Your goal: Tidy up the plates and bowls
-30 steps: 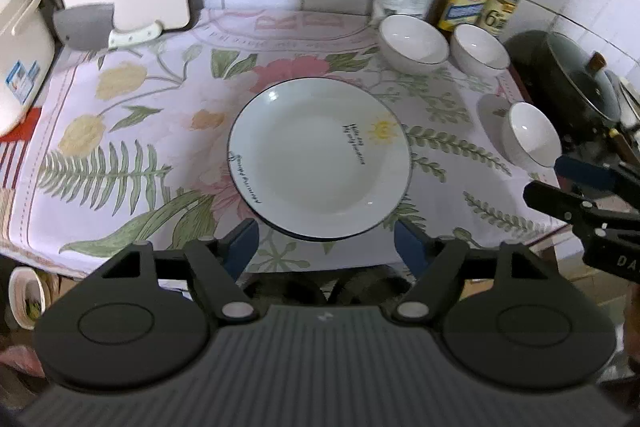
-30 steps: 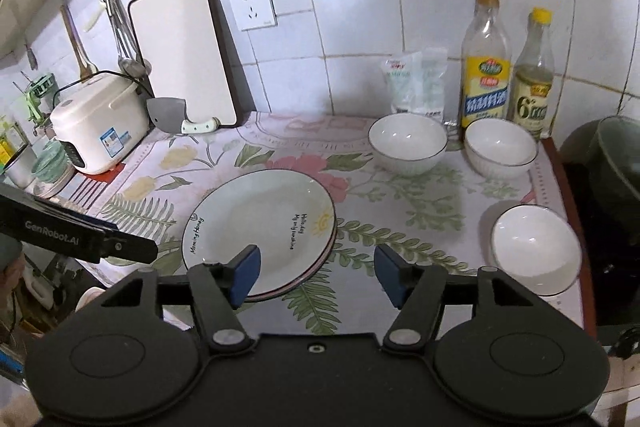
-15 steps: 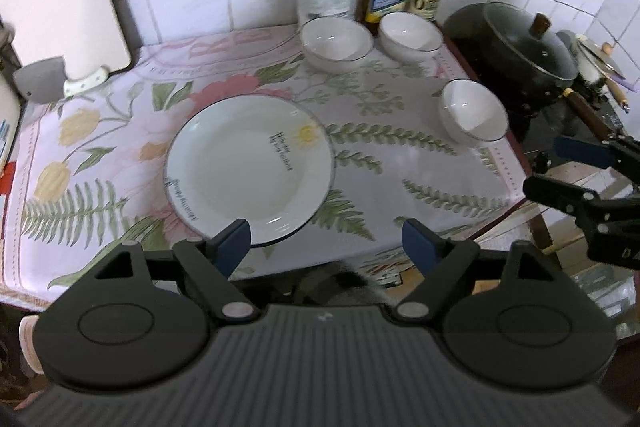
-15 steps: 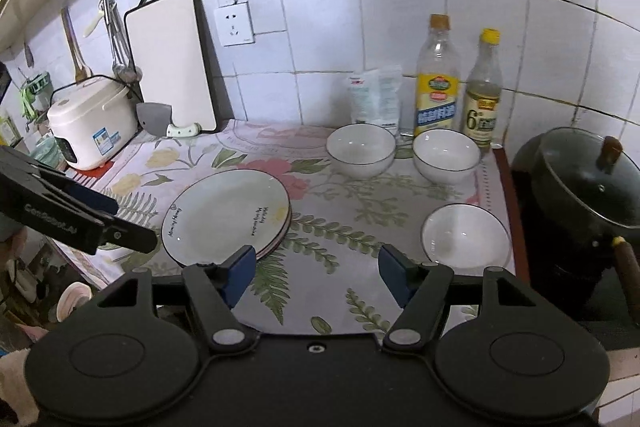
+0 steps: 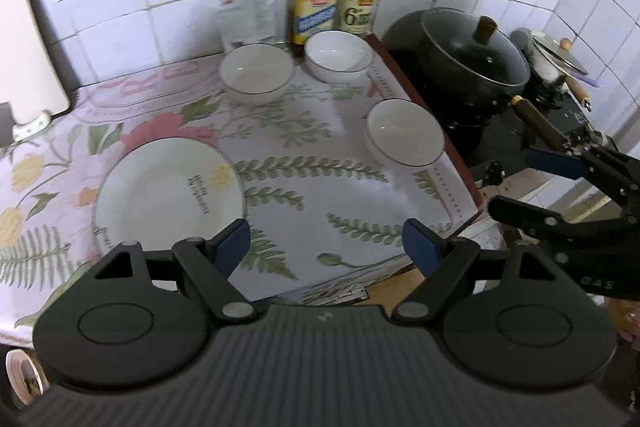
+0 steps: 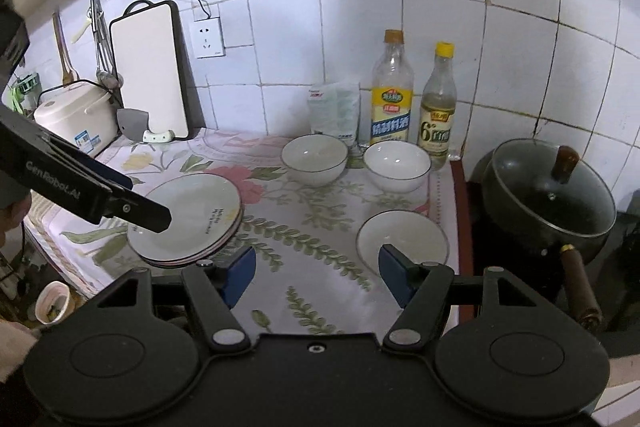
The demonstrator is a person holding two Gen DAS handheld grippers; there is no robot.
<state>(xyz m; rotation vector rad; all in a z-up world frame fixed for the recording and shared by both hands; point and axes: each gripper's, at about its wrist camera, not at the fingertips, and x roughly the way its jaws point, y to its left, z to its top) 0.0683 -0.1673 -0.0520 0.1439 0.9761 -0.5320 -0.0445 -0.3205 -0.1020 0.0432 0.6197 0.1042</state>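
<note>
A stack of white plates (image 5: 168, 195) (image 6: 188, 219) lies on the flowered cloth at the left. Two white bowls (image 5: 256, 71) (image 5: 338, 55) stand side by side near the wall, and a third bowl (image 5: 404, 131) (image 6: 402, 239) sits alone by the cloth's right edge. My left gripper (image 5: 326, 247) hangs open over the cloth's front edge, between the plates and the lone bowl, with nothing between its fingers. My right gripper (image 6: 317, 271) is open too, just in front of the lone bowl, touching nothing. In the left wrist view its fingers (image 5: 552, 163) show at the right.
Two bottles (image 6: 392, 95) and a plastic bag (image 6: 334, 111) stand against the tiled wall. A black lidded pot (image 6: 548, 195) sits on the stove at the right. At the left are a cutting board (image 6: 150, 67), a cleaver (image 6: 134, 121) and a rice cooker (image 6: 72, 115).
Both grippers have drawn back and to the right, away from the plates; the bowls and the pot now fill more of the views. The left jaws stand slightly wider.
</note>
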